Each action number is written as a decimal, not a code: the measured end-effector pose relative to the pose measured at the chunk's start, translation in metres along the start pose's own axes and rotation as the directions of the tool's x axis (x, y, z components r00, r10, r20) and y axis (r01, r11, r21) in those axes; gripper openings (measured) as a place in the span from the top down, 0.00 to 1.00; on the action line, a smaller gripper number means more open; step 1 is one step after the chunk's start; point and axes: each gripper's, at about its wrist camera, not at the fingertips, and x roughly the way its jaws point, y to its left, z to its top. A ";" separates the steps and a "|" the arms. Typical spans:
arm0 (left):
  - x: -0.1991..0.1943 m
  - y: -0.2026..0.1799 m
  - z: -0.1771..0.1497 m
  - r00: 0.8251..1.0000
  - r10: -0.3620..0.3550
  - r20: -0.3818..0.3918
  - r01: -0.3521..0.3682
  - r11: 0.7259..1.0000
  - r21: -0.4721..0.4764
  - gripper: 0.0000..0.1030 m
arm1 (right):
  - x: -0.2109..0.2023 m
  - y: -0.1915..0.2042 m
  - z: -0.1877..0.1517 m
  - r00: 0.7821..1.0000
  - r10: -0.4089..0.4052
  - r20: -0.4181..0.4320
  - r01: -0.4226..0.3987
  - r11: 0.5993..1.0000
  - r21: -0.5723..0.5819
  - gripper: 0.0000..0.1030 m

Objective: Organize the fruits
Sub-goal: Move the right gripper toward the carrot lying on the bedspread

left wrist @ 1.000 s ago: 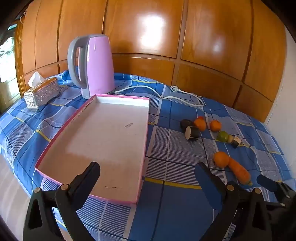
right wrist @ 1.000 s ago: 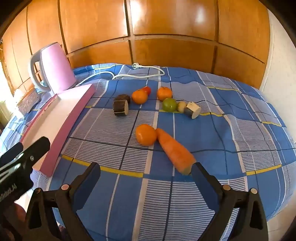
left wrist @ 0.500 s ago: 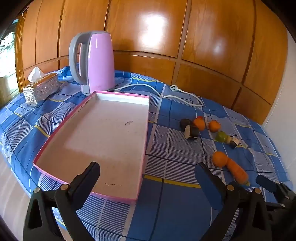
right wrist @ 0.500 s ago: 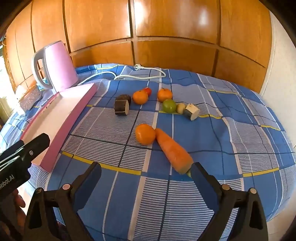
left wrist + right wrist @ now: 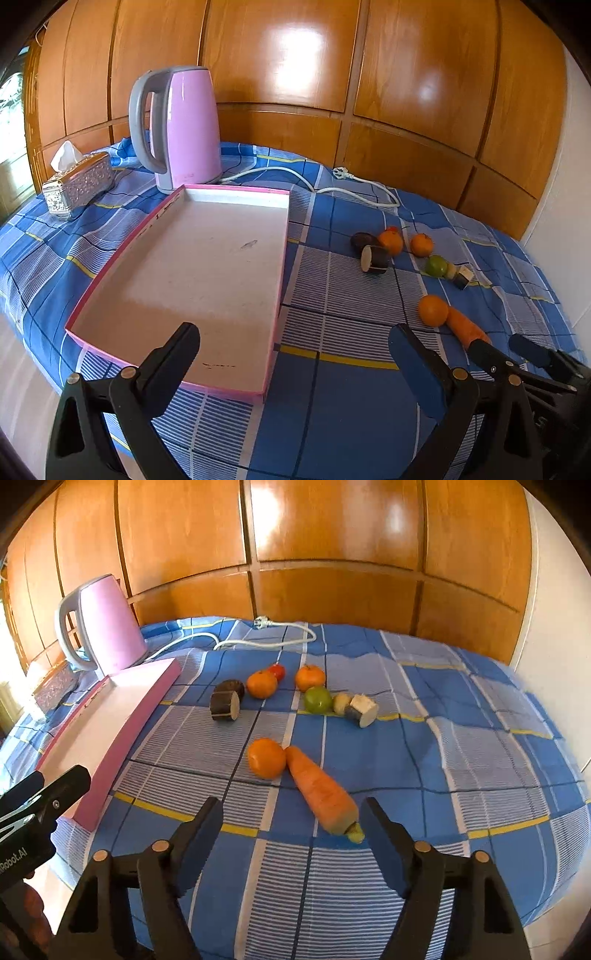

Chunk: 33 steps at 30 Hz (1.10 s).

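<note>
Pink card walls edge the shallow tray (image 5: pixel 284 236) in the left wrist view; its pale floor holds nothing yet. It lies on a bench under a blue checked cloth (image 5: pixel 332 406), with a lilac kettle (image 5: pixel 184 129) behind it and a silver tissue box (image 5: pixel 79 184) to the left. The left claw (image 5: pixel 295 354) hangs over the tray's near corner, jaws wide apart and empty. Well to the right of the tray sit the fruits: two oranges (image 5: pixel 391 242) by a cut dark eggplant piece (image 5: pixel 375 258), a green lime (image 5: pixel 436 266), and a nearer orange (image 5: pixel 433 310) touching a carrot (image 5: pixel 467 328).

From the right wrist view, the right claw (image 5: pixel 291 823) points down at the carrot (image 5: pixel 321 792), whose stalk end lies just beside the right pad. Its jaws are closing, but nothing is pressed between them. The near orange (image 5: pixel 266 757) touches the carrot's tip. A small red tomato (image 5: pixel 277 671) sits behind the far oranges.

The carrot looks stiff and fairly light. Its taper would likely let it slide out of a grip near the tip, so gripping across the thick end seems best. The oranges are round and would probably roll if nudged.
</note>
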 end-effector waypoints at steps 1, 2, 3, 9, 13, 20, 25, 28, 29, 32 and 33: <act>0.000 0.001 0.000 1.000 -0.002 0.001 0.002 1.000 0.001 0.01 | 0.001 -0.001 -0.001 1.000 0.003 -0.006 -0.003 1.000 0.004 0.32; -0.001 0.001 0.000 1.000 -0.005 0.002 0.005 1.000 0.002 0.01 | 0.001 -0.001 -0.002 1.000 0.004 -0.010 -0.004 1.000 0.007 0.35; -0.001 0.001 0.000 1.000 -0.009 0.003 0.009 1.000 0.002 0.01 | 0.001 -0.001 -0.002 1.000 0.006 -0.012 -0.006 1.000 0.006 0.35; -0.002 -0.002 0.000 0.999 -0.032 0.001 0.032 0.999 0.008 0.01 | 0.001 -0.001 -0.003 0.999 0.030 -0.022 -0.030 1.000 -0.003 0.36; -0.001 -0.004 0.000 0.999 -0.035 -0.002 0.035 0.999 0.018 0.01 | 0.003 -0.005 -0.004 0.999 0.039 -0.038 -0.038 0.999 0.005 0.36; -0.001 -0.005 -0.001 1.000 -0.031 0.000 0.031 0.999 0.028 0.01 | 0.004 -0.014 -0.003 0.998 0.042 -0.053 -0.041 0.999 0.029 0.36; -0.003 -0.009 0.000 0.999 -0.037 0.007 0.037 0.998 0.046 0.01 | 0.004 -0.018 -0.003 0.997 0.050 -0.058 -0.048 0.998 0.042 0.36; -0.003 -0.012 0.000 0.999 -0.039 0.007 0.038 0.998 0.056 0.01 | 0.004 -0.019 -0.002 0.997 0.054 -0.056 -0.052 0.998 0.041 0.36; -0.003 -0.012 0.000 0.999 -0.039 0.007 0.038 0.998 0.058 0.01 | 0.004 -0.020 -0.002 0.997 0.055 -0.056 -0.053 0.998 0.042 0.36; -0.003 -0.013 0.000 0.999 -0.040 0.007 0.040 0.997 0.064 0.01 | 0.004 -0.021 -0.003 0.997 0.057 -0.057 -0.054 0.998 0.044 0.36; -0.003 -0.014 0.000 0.999 -0.041 0.007 0.040 0.997 0.066 0.01 | 0.004 -0.021 -0.003 0.997 0.058 -0.057 -0.055 0.997 0.044 0.36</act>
